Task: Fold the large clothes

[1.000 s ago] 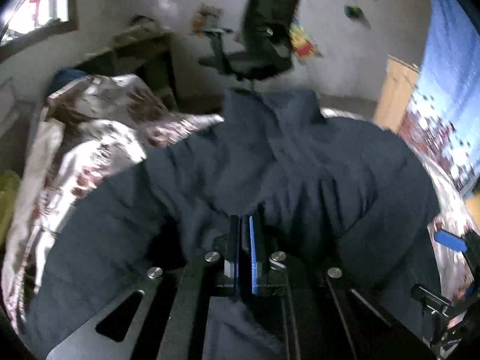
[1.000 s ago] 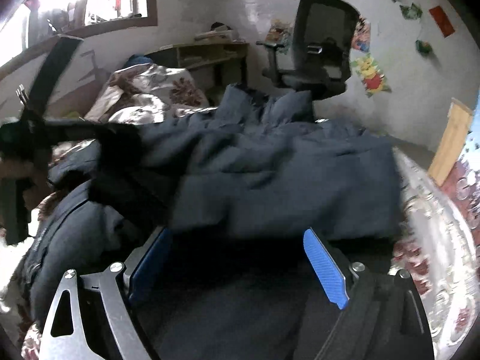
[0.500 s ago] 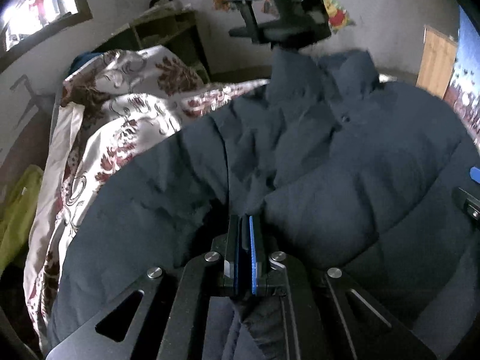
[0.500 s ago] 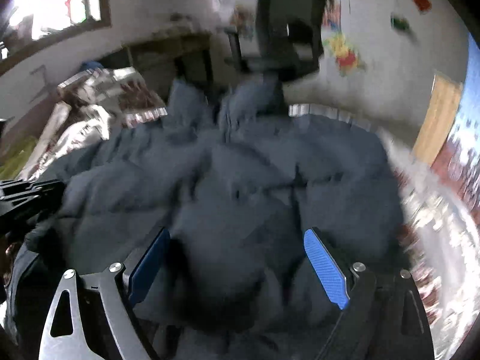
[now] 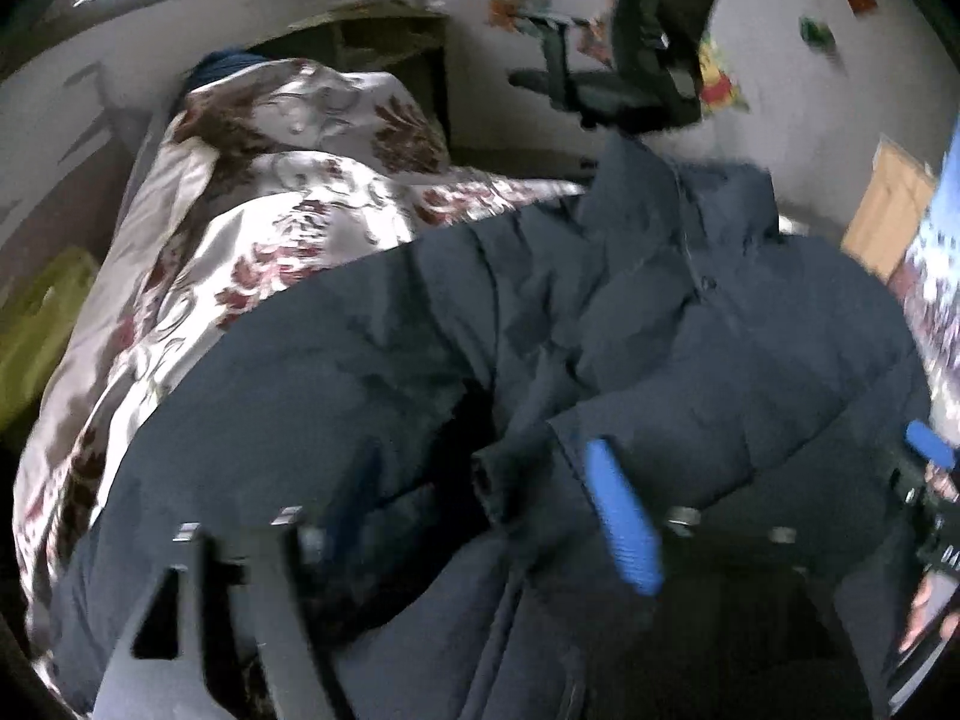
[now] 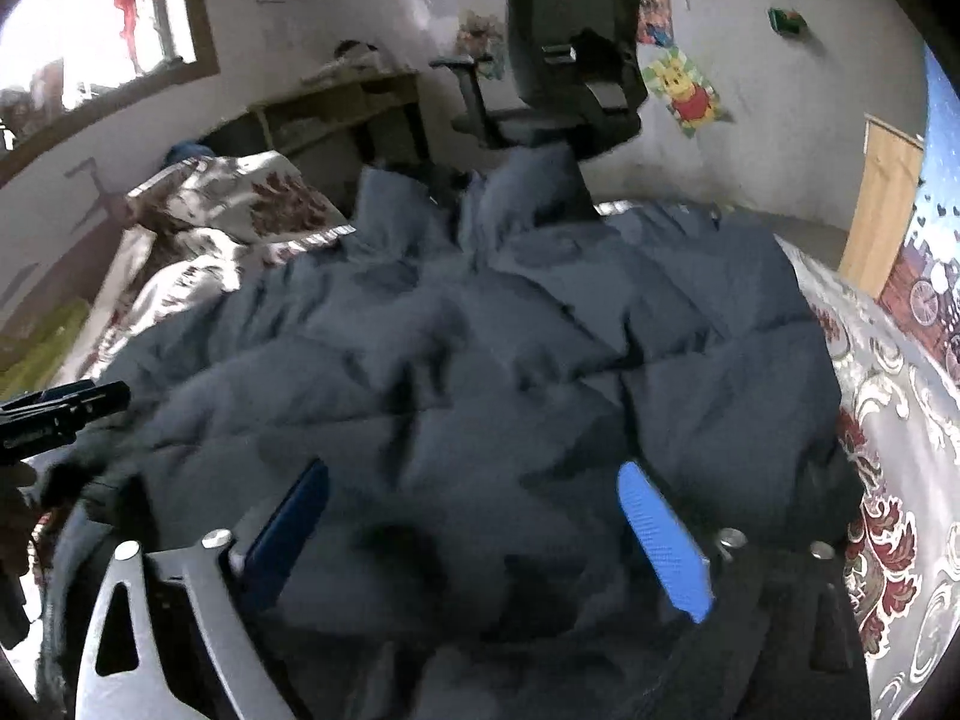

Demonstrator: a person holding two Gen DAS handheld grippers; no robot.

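The coat (image 6: 492,360) is dark navy quilted cloth, matt and puffy, creased along its stitched panels. The bedspread (image 5: 252,252) beneath is a smooth, faintly shiny fabric printed with maroon flourishes. The right gripper (image 6: 474,534) has ribbed blue plastic pads on matt grey metal plates with bright screw heads. The office chair (image 6: 570,54) looks like black plastic.
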